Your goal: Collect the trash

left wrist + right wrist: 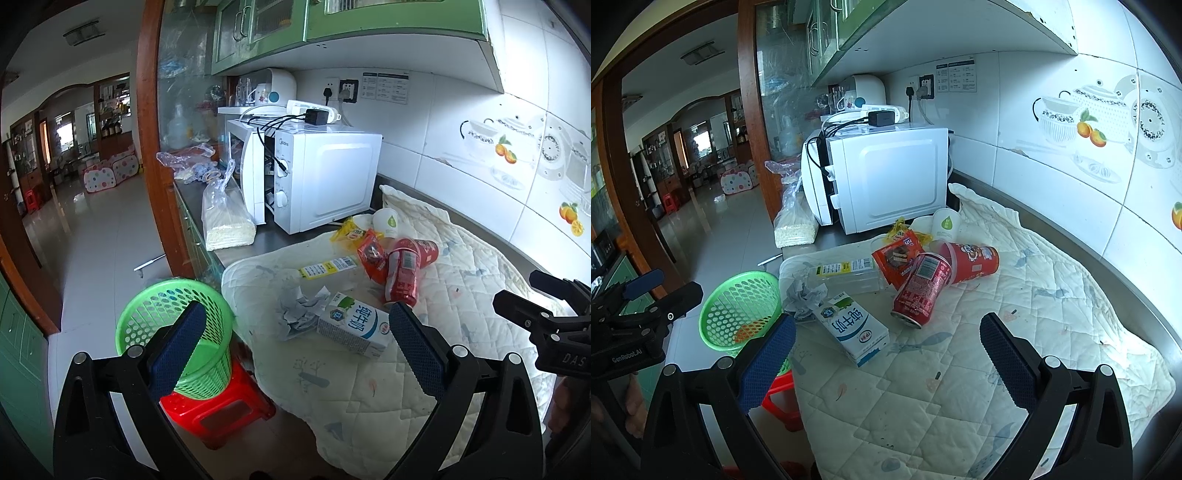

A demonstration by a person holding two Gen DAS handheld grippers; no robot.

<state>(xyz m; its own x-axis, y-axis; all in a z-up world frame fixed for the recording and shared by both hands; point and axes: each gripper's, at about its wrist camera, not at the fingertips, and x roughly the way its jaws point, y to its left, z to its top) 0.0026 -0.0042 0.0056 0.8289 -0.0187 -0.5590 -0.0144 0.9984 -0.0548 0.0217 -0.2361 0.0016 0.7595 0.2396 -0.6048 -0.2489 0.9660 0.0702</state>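
On the quilted cloth (1015,332) over the worktop: one milk carton (855,332), one red can (921,290), one red cup (975,260), one white paper cup (945,223), one crumpled paper (801,295), one red wrapper (895,258), one clear box (846,275). One green basket (738,310).

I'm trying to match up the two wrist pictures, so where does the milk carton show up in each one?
Left wrist: milk carton lies low and centre on the quilted cloth, just right of the crumpled paper.
Right wrist: milk carton lies left of centre, below the crumpled paper.
Shared landmark: the white microwave behind the trash.
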